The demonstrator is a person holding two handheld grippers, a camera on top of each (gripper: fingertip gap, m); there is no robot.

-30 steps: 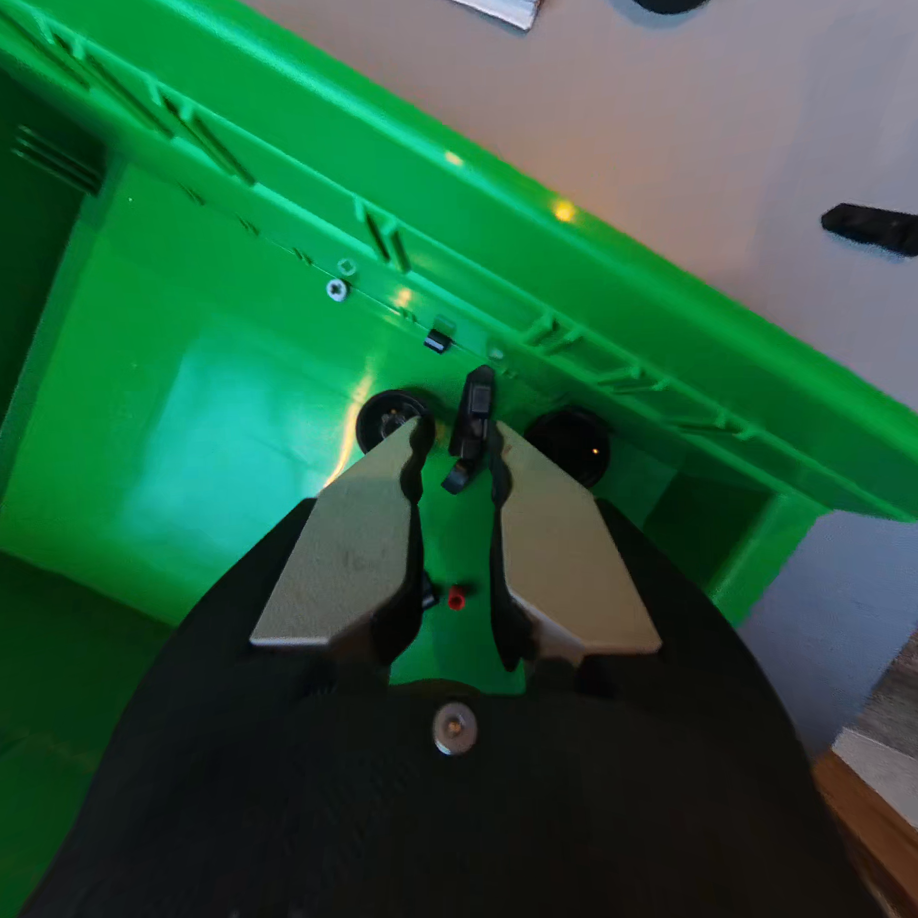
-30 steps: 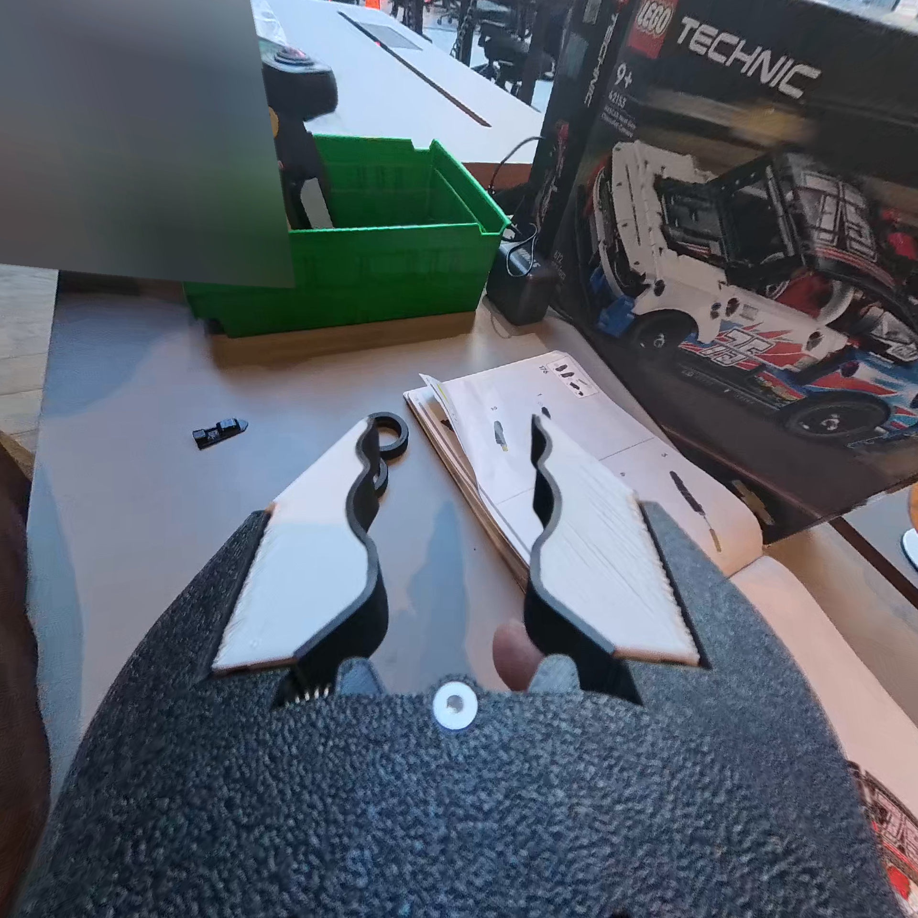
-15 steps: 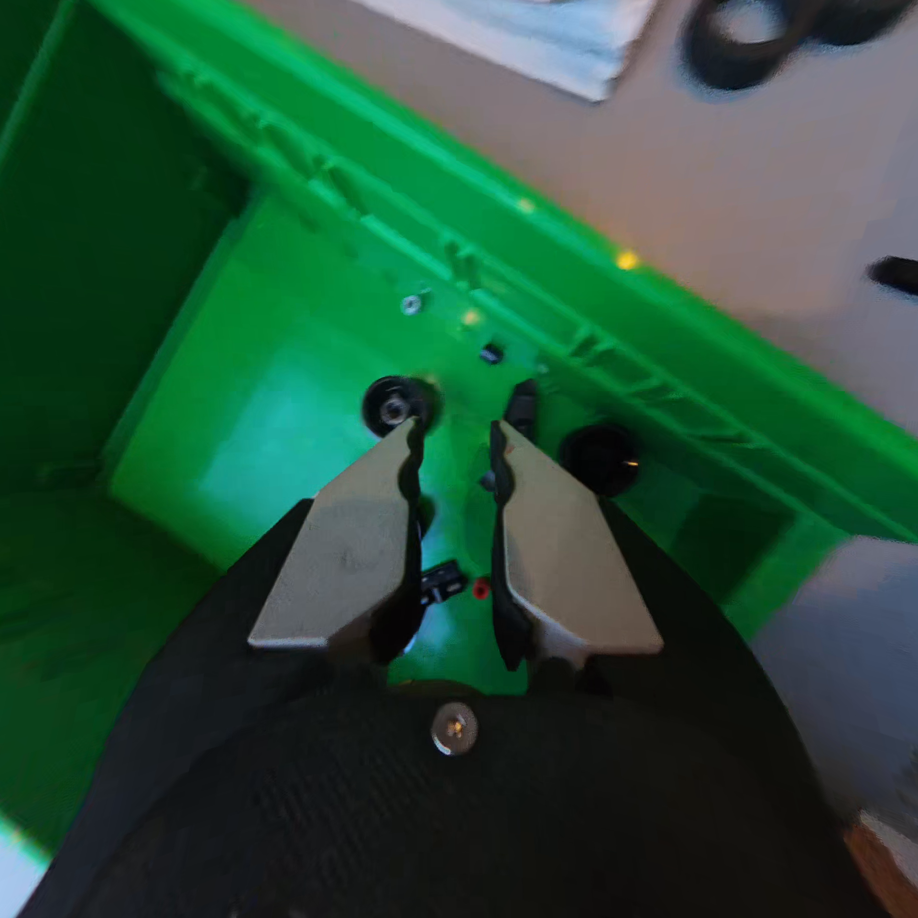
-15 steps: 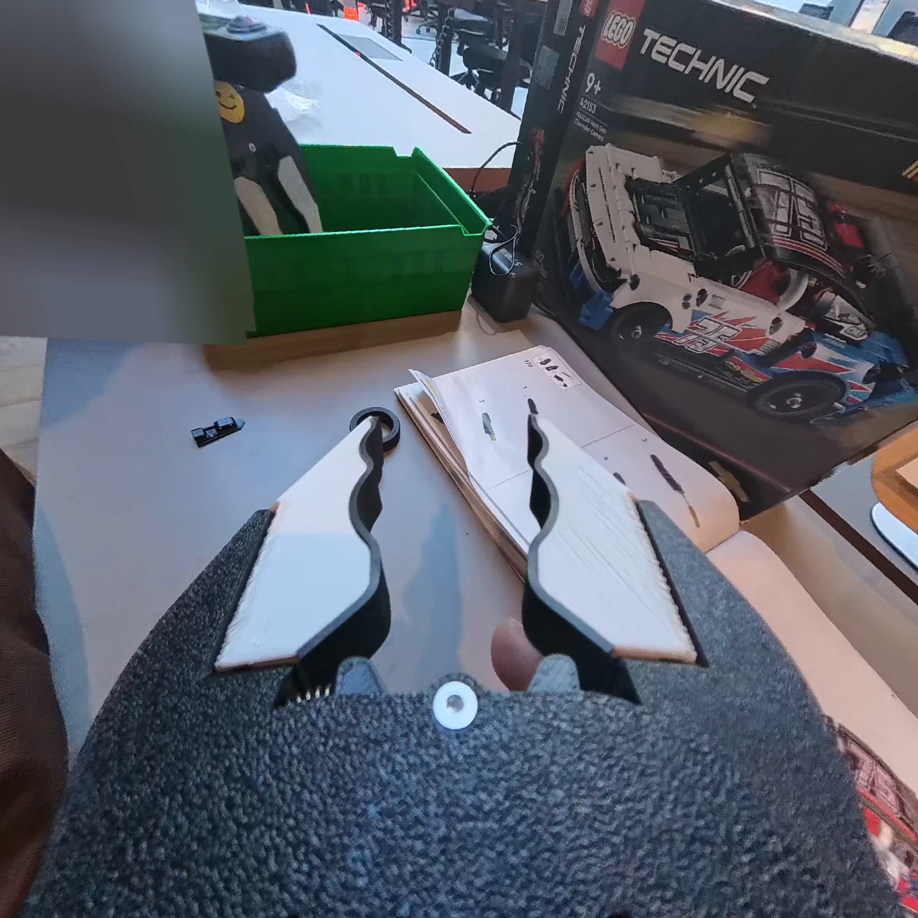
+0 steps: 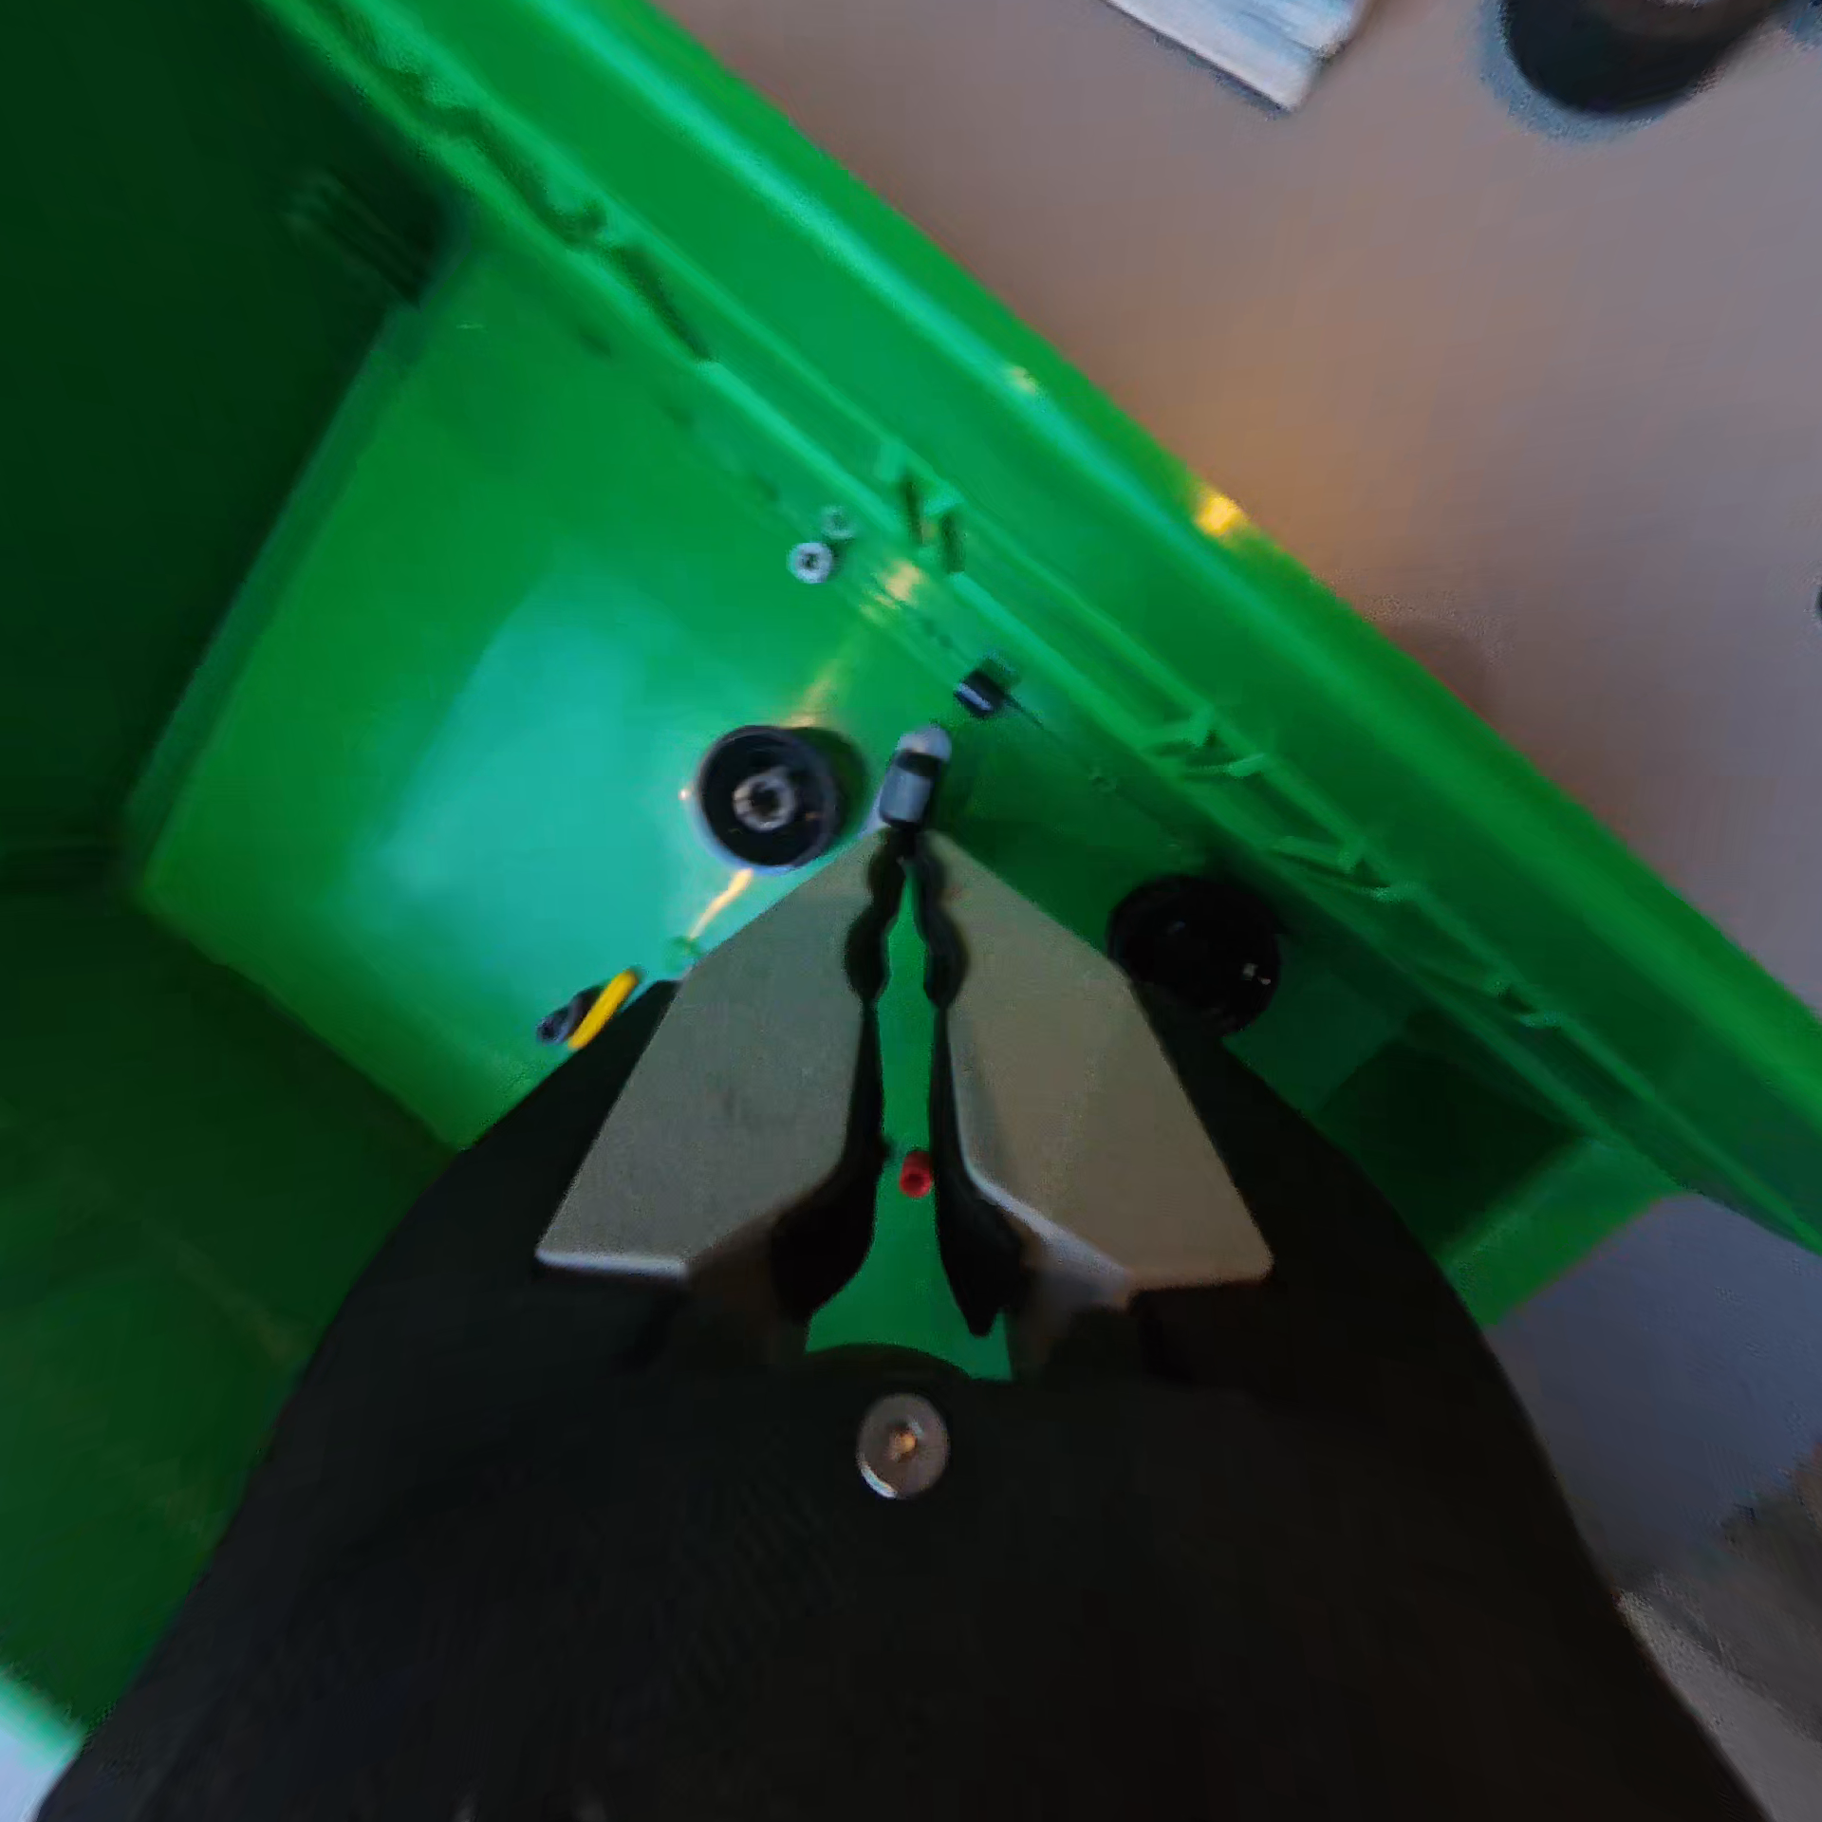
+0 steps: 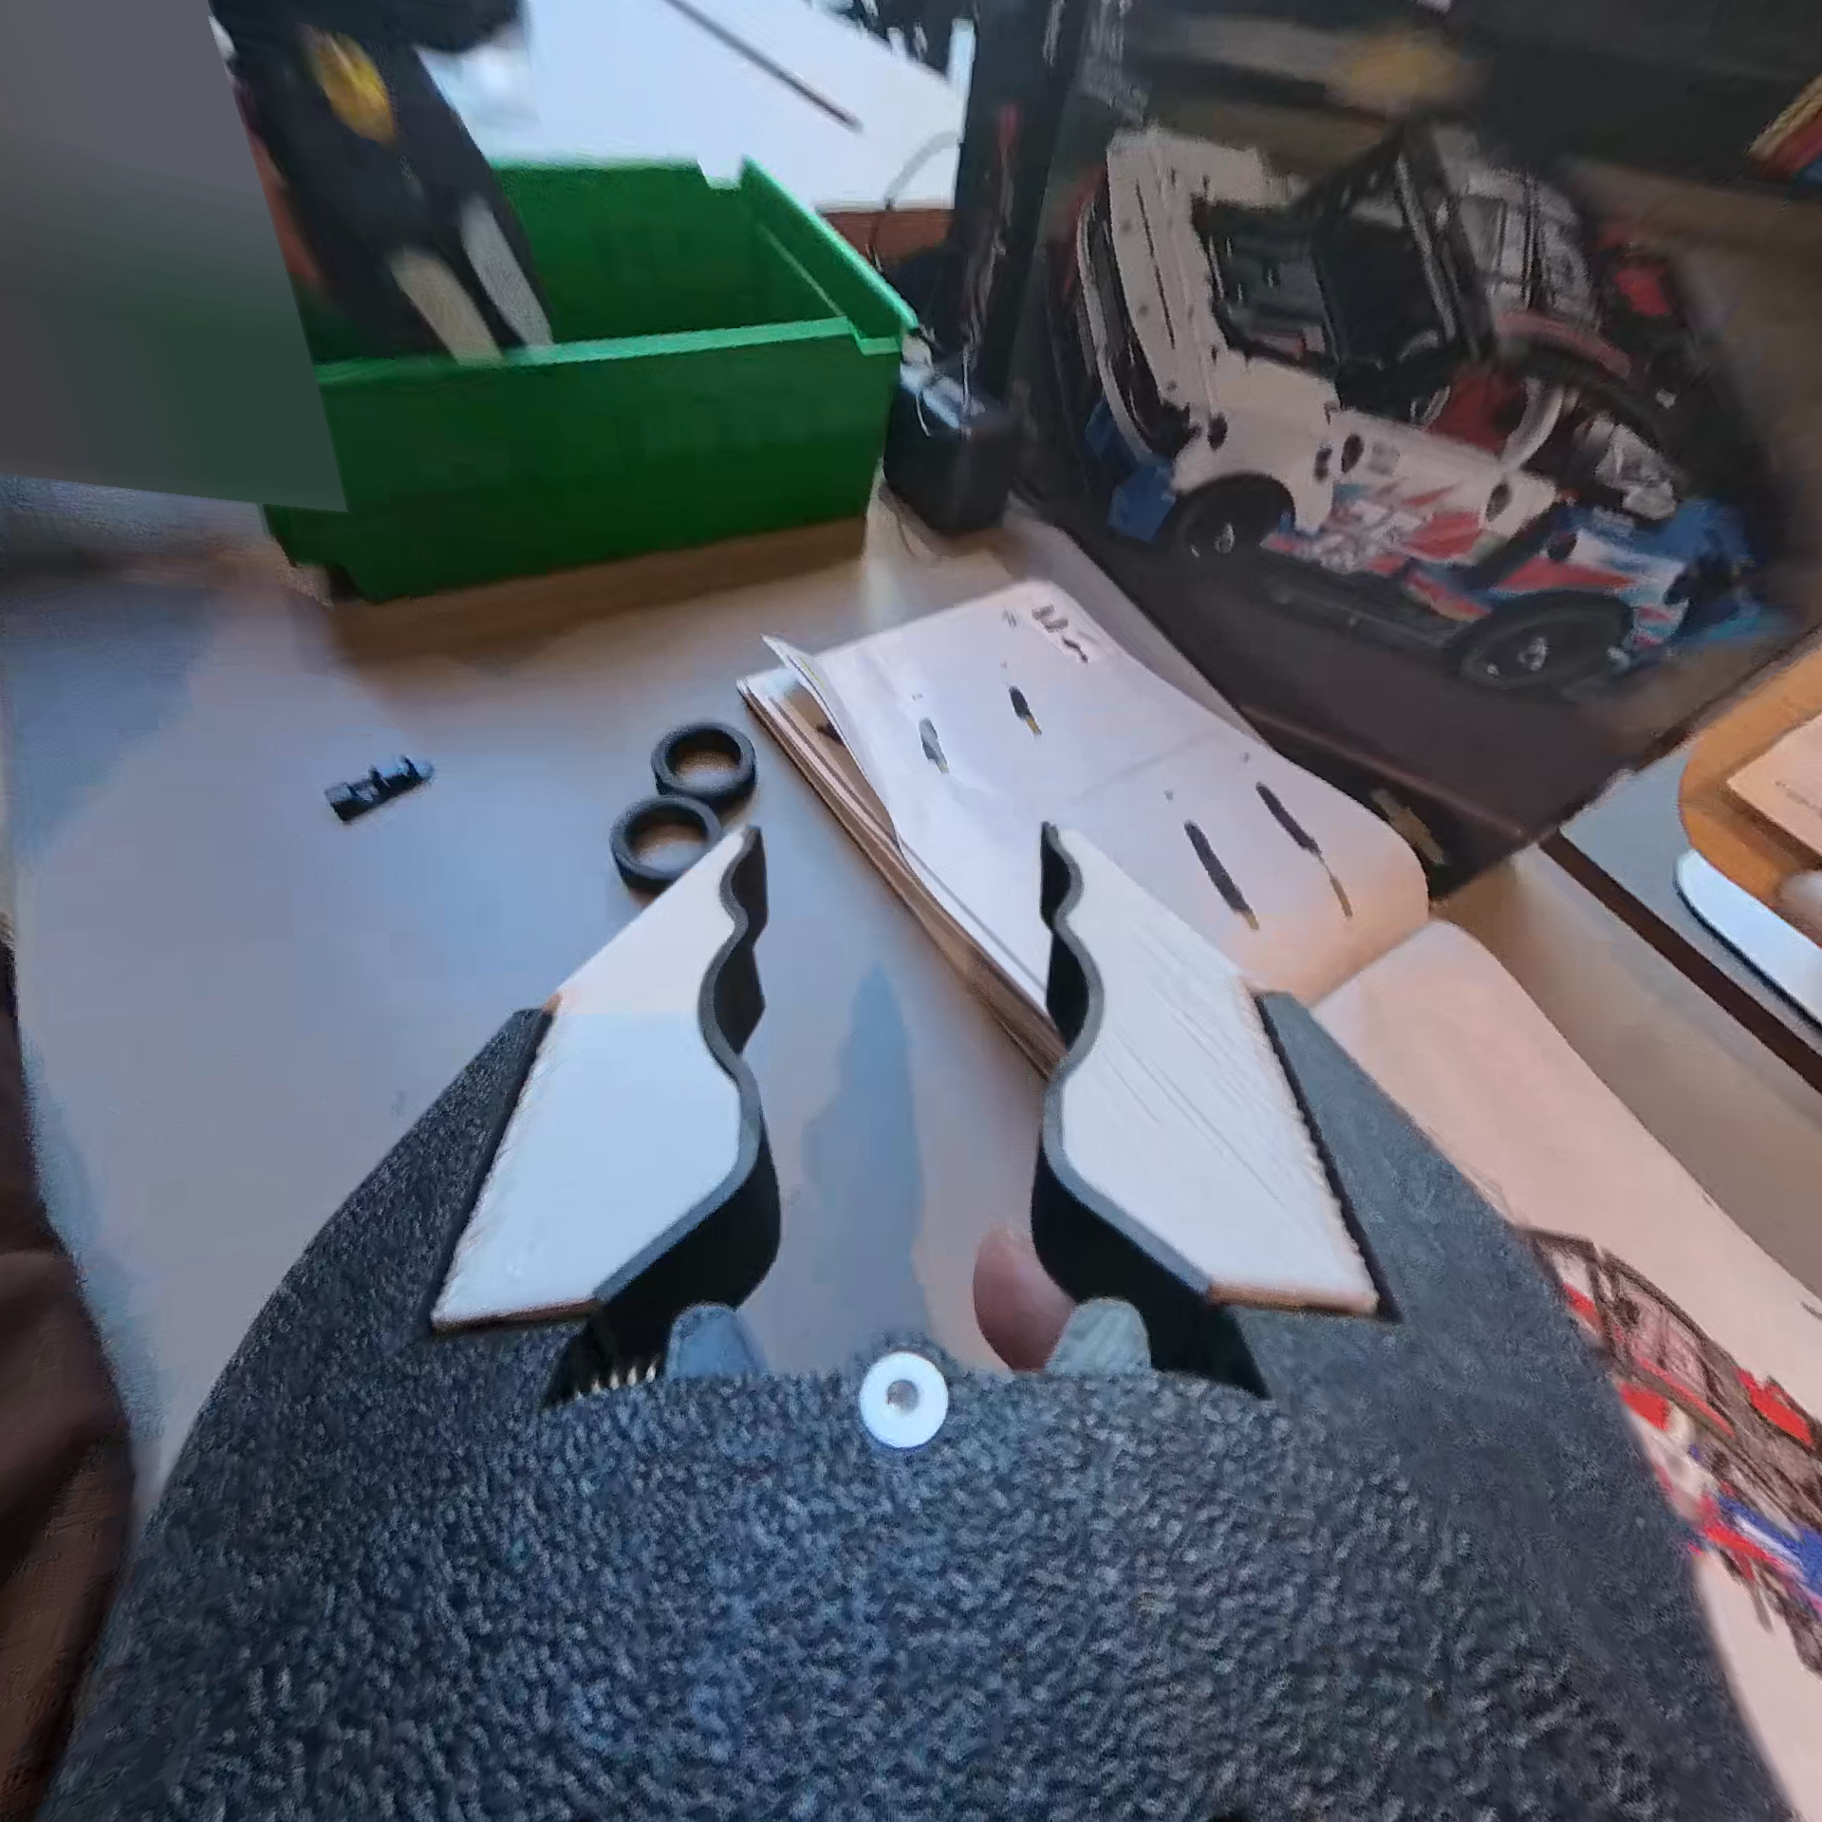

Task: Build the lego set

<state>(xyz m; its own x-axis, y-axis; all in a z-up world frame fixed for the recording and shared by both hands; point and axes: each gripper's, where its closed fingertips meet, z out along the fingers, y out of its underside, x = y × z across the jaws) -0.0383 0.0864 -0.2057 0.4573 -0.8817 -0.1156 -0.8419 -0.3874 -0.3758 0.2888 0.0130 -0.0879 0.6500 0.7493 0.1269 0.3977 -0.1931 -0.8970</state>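
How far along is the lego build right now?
Early. Done: two black tyres and a small black piece lie loose beside the open instruction booklet. In hand: left gripper pinches a grey piece in the green bin; right gripper is open. Nothing assembled visible.
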